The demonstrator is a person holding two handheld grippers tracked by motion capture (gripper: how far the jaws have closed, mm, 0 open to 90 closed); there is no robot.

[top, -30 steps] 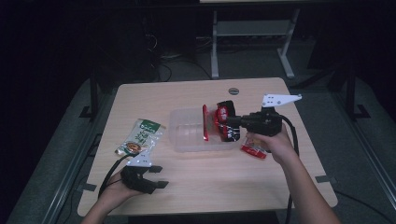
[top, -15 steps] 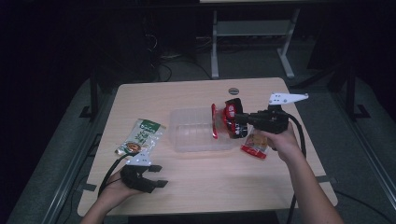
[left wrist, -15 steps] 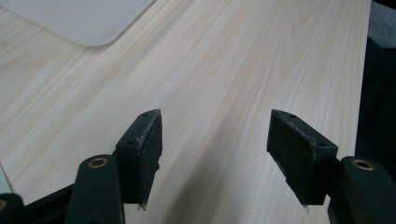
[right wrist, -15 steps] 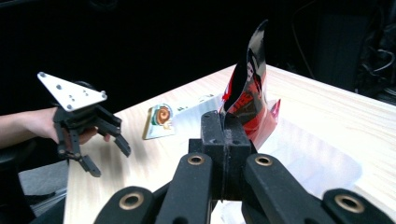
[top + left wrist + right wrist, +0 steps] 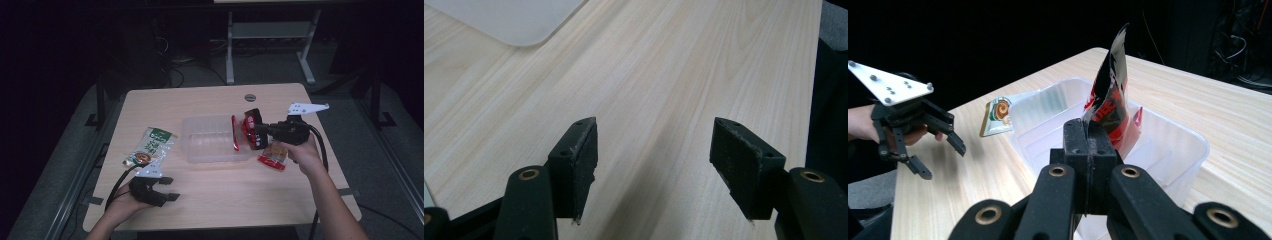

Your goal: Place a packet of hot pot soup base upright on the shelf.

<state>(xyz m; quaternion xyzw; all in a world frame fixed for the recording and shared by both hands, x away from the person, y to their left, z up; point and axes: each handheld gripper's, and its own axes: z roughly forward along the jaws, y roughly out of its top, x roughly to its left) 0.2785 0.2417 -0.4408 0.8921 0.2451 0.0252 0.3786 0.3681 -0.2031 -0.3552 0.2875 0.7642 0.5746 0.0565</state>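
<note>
Over the right half of the desk [image 5: 215, 200], the right tongs [image 5: 256, 131] are clamped tight on a red and black packet [image 5: 246, 131], pinching it by its lower edge, and that packet stands up on edge right above the right end of the clear plastic tub [image 5: 210, 142]. From the right gripper view you get it beautifully: jaws pressed together, the packet [image 5: 1108, 100] rising out of them, glossy and slightly curled, with the tub [image 5: 1048, 120] spread out beneath and behind it. The person's right hand [image 5: 300, 152] grips the tool from the right side of the desk, cable trailing back off the near edge.

Just near of that hand, a second red packet [image 5: 272, 157] lies flat on the desk, beside the tub's right end.

Across on the left, a green and white packet [image 5: 150, 150] lies flat, well apart from the tub's left wall; in the right gripper view it [image 5: 998, 115] peeks out just past the tub's far corner.

Down at the near left corner, the left tongs [image 5: 167, 189] rest low at the desk, jaws spread wide with nothing between them. The left gripper view confirms it: two black pads [image 5: 579, 160] standing apart over bare wood grain, pointing across the desk. The left hand [image 5: 125, 202] holds them there.
</note>
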